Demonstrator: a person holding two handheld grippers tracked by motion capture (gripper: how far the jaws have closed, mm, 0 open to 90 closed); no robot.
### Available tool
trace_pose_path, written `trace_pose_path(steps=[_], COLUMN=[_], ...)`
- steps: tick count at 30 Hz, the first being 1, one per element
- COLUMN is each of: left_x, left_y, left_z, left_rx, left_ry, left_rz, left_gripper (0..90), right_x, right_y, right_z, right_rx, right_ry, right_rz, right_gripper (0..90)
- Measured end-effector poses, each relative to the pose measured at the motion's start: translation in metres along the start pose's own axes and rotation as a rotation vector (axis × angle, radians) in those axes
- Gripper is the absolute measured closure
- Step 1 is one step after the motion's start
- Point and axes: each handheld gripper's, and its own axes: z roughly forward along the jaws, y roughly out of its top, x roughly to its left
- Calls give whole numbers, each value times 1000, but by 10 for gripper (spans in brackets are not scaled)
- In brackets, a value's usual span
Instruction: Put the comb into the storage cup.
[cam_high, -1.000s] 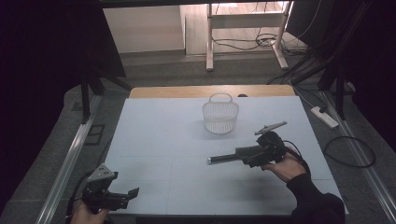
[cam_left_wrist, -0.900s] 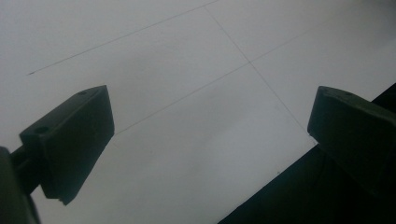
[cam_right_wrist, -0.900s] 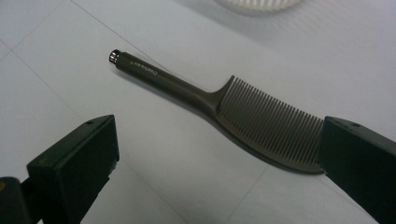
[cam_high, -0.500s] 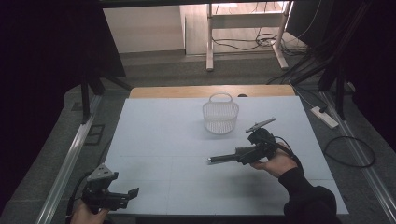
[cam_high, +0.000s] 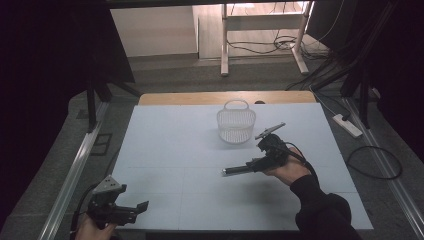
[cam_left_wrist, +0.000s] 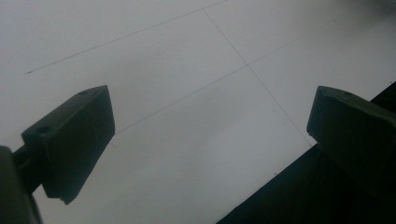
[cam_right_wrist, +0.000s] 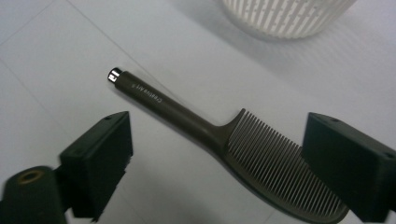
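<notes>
Work surface: a pale blue-white table marked with thin grid lines, with a bare wooden strip along its far edge. Around it, grey carpet, dark curtains on both sides, a white frame leg and loose cables beyond, and a white power strip on the floor to the right.

A white slotted basket stands on the table, beyond the right gripper and near it.

Item in hand: a dark brown comb, with a slim round handle bearing small print and a silver end cap, and fine close-set teeth. It lies flat on the table between the right gripper's jaws. These have just been closing but stand clear of the comb on both sides; nothing is grasped.

The left gripper sits at the near left corner of the table, jaws released and wide apart over bare surface.
</notes>
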Motion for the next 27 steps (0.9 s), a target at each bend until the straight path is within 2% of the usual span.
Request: trace_pose_path(steps=[1,2,3,4,5,8,9,10,12,13,17,19,20,22,27], left_x=[0,0,0,0,0,0,0,0,0,0,0,0,1,1,1], left_y=[0,0,0,0,0,0,0,0,0,0,0,0,0,-1,-1], left_z=[0,0,0,0,0,0,0,0,0,0,0,0,-1,-1,-1], left_rx=[0,0,0,0,-1,-1,-1,-1,-1,-2,-2,-2,-3,-3,-3], left_ry=[0,-1,-1,-1,-1,-1,-1,-2,-2,-2,-2,-2,-4,-4,-4], left_rz=[0,-1,-1,0,0,0,0,-1,-1,-1,-1,-1,-1,-1,-1], left_gripper=[20,20,20,20,20,21,21,21,21,21,21,21,21,21,22], right_x=[-1,-1,-2,-2,-2,-2,-2,-1,-1,1,3,4,4,5,9], right_y=[2,2,4,4,5,8,8,10,11,14,19,20,23,24,29], right_z=[0,0,1,1,1,2,2,3,4,7,13,14,18,23,29], right_rx=[-4,-4,-5,-5,-6,-8,-8,2,6,27,43,45,59,71,64], right_ry=[4,4,11,11,20,26,26,29,31,43,59,61,79,88,69], right_rz=[5,5,-1,-1,-13,-35,-35,-51,-56,-71,-104,-110,-112,-107,-120], right_gripper=[206,206,281,281,365,488,488,580,614,695,859,890,891,892,891])
